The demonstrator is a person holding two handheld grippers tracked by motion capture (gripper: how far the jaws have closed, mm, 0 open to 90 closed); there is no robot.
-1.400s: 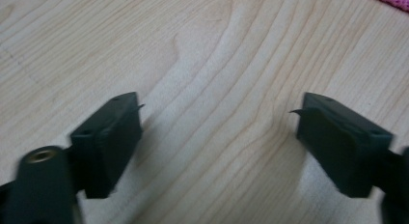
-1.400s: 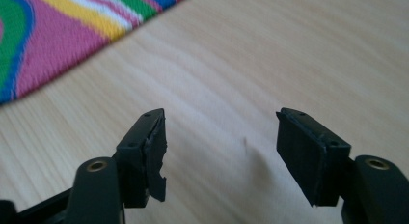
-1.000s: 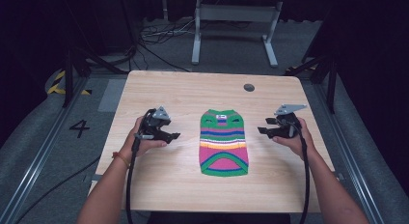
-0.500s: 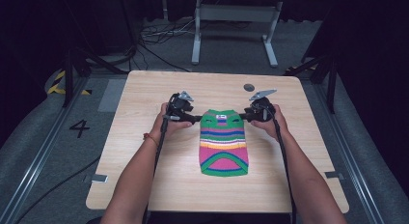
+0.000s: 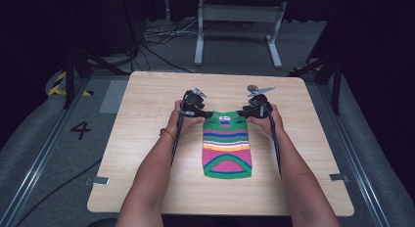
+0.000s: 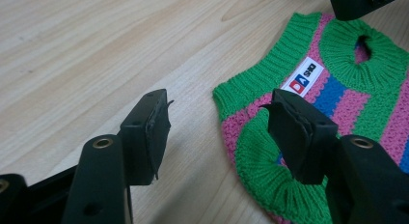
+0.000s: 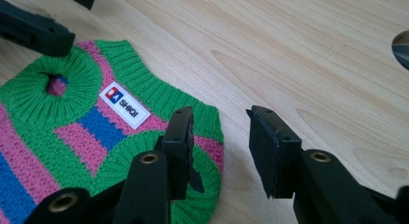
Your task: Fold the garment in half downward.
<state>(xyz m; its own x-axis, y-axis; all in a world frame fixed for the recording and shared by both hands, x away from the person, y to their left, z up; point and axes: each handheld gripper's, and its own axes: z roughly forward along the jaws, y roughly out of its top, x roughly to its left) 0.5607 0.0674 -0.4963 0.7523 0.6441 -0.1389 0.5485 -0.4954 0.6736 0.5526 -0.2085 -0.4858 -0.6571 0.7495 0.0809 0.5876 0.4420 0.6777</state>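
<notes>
Small striped knit sweater (image 5: 227, 144) lies flat mid-table, neck end away from the person, hem toward them; white label (image 6: 302, 75) just below the collar. Wooden table (image 5: 147, 100) under it, otherwise bare near the garment.

Left gripper (image 5: 205, 113) sits at the sweater's left shoulder corner. In the left gripper view the jaws straddle that corner: one pad (image 6: 150, 132) over bare wood, the other (image 6: 294, 132) above the green armhole ribbing. A gap shows, nothing pinched yet; the jaws have just been narrowing.

Right gripper (image 5: 243, 112) mirrors it at the right shoulder. In the right gripper view one finger (image 7: 179, 147) is over the green shoulder edge, the other (image 7: 270, 147) over wood, corner of the knit between them, not clamped. Its jaws have just been closing in too.

Step in hand, judged: approach for a two-handed pinch at both shoulders, probably to lift or fold. Next move needs the tips lowered to the tabletop so the lower pad slips under the ribbed edge, then both closed evenly; uneven grip would skew the cloth.
</notes>
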